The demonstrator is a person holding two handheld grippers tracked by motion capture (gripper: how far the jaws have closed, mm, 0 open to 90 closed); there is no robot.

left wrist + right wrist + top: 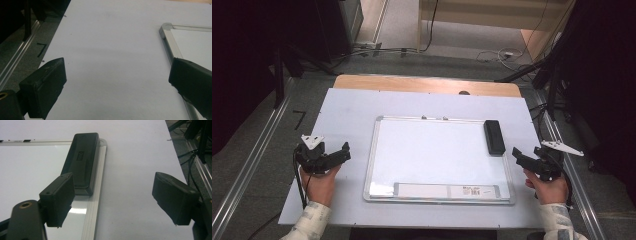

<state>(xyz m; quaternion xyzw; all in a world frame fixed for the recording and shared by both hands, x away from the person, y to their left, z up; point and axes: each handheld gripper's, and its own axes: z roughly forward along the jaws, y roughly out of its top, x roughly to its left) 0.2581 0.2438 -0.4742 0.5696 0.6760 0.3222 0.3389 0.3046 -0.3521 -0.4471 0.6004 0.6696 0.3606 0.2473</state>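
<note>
Right gripper (518,155) hangs at the lower right of the high view with its jaws spread wide and empty, and the eraser (494,136) lies just up and left of it, flat on the upper right corner of the whiteboard (412,150), along the right frame. To take it cleanly I judge I should push forward and a little left until the jaws straddle its narrow width near the middle, drop low so the pads meet its sides rather than its sloped top, then close. Left gripper (346,152), also wide open and empty at the lower left of that view, sits just beside the board's left edge, and I would press that edge with it so the board doesn't slide.
</note>
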